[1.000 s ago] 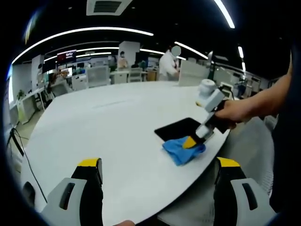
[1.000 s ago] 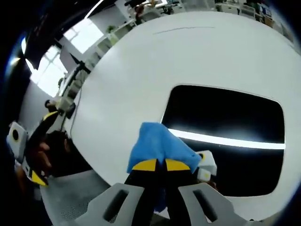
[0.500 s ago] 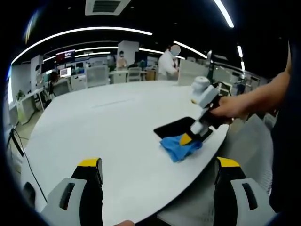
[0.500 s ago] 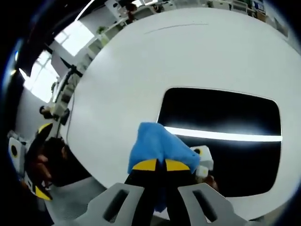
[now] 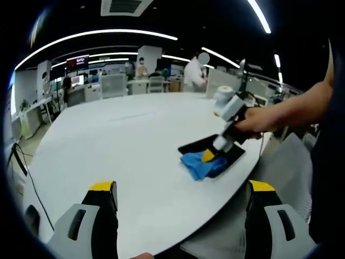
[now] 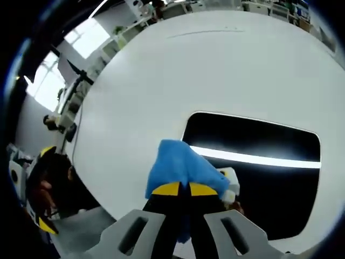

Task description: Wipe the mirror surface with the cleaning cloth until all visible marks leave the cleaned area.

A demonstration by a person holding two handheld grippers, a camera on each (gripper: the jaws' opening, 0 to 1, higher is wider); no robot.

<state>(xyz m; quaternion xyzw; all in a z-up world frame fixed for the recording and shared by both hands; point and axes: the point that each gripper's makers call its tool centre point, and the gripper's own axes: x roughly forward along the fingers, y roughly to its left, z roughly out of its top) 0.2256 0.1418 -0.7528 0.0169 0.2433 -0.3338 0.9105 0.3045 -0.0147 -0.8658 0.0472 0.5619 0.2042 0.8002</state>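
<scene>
- We see our right gripper (image 6: 183, 189) with its two yellow-tipped jaws pressed together on the blue cleaning cloth (image 6: 180, 167).
- The cloth lies on the near left corner of the mirror (image 6: 269, 178) in the right gripper view, partly on the dark glass and partly on the white table (image 6: 161, 81).
- The mirror is a dark flat rectangle lying on the table, and a bright line of light shines across it.
- In the left gripper view we see the right gripper (image 5: 209, 155) from the side, held by a hand (image 5: 253, 121), pushing the cloth (image 5: 200, 164) down at the mirror's (image 5: 233, 155) edge.
- The mirror is near the table's (image 5: 108, 151) rim on our right side.
- Our left gripper (image 5: 180, 191) has its jaws wide apart and holds nothing. It is above the table, well apart from the cloth.
- Far behind the table (image 5: 108, 151) we see desks and a person in white (image 5: 193, 73).
</scene>
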